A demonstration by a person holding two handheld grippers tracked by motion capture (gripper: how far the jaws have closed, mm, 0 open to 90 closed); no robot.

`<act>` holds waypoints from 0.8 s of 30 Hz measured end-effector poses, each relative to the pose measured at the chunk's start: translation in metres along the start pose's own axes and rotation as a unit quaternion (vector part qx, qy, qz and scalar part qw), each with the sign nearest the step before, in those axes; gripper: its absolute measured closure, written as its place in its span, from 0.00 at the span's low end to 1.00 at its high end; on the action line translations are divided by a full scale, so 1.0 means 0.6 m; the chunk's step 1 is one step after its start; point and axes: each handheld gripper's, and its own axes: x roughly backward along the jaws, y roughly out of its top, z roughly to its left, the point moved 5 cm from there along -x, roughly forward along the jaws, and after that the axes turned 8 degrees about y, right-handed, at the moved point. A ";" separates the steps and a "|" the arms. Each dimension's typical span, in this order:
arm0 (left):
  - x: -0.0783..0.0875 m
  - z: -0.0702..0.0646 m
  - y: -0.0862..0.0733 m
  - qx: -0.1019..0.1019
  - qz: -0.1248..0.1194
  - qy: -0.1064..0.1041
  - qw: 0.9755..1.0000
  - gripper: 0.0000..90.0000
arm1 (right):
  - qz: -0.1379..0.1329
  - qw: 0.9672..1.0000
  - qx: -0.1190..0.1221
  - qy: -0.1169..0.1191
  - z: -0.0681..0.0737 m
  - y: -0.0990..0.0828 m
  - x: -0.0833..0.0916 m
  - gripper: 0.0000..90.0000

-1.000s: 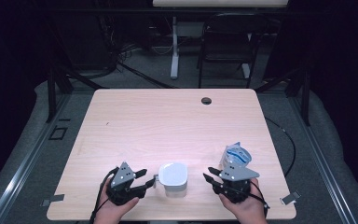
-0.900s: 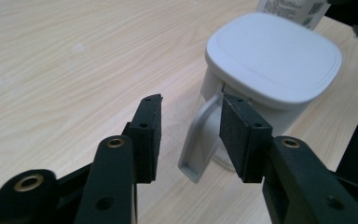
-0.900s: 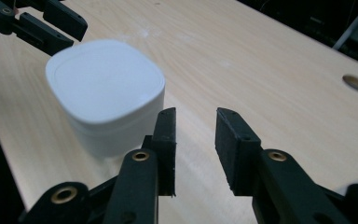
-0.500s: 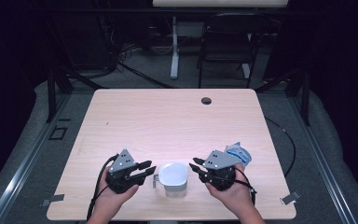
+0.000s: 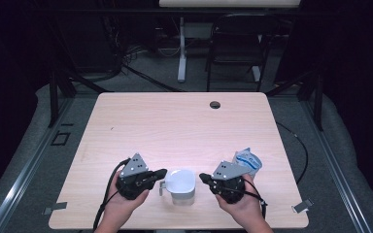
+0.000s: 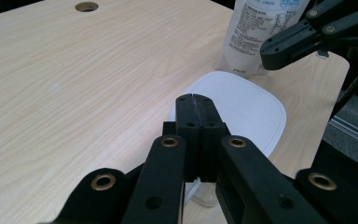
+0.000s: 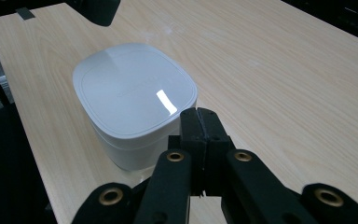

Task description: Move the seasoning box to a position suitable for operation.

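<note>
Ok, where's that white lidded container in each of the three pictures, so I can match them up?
High view: white container near the table's front edge, between the left gripper and the right gripper.
Left gripper view: right of centre, just beyond the shut jaws.
Right gripper view: left of centre, beside the shut jaws.
Shared landmark: the light wooden table; the pouch stands behind the container in the left gripper view.

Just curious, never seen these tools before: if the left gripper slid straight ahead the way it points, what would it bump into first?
Most likely the white container. The left gripper, jaws shut on nothing, points right at it from close by, though it may sit slightly above the lid.
</note>
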 end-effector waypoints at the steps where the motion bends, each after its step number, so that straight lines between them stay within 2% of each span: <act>1: -0.003 -0.003 -0.002 -0.004 0.004 0.001 1.000 1.00 | 0.000 1.000 -0.001 -0.001 0.000 -0.001 0.000 1.00; 4: -0.010 -0.009 -0.005 -0.014 0.013 0.004 1.000 1.00 | 0.002 1.000 -0.001 -0.010 0.000 -0.005 0.000 1.00; 9: -0.013 -0.014 -0.007 -0.020 0.018 0.008 1.000 1.00 | 0.007 1.000 0.004 -0.013 0.005 -0.010 -0.003 1.00; 12: -0.016 -0.015 -0.012 -0.025 0.026 0.011 0.999 1.00 | 0.005 1.000 0.011 -0.025 0.007 -0.012 -0.003 1.00; 24: -0.017 -0.014 -0.015 -0.023 0.018 0.009 1.000 1.00 | 0.011 1.000 0.002 -0.005 0.010 -0.022 -0.007 1.00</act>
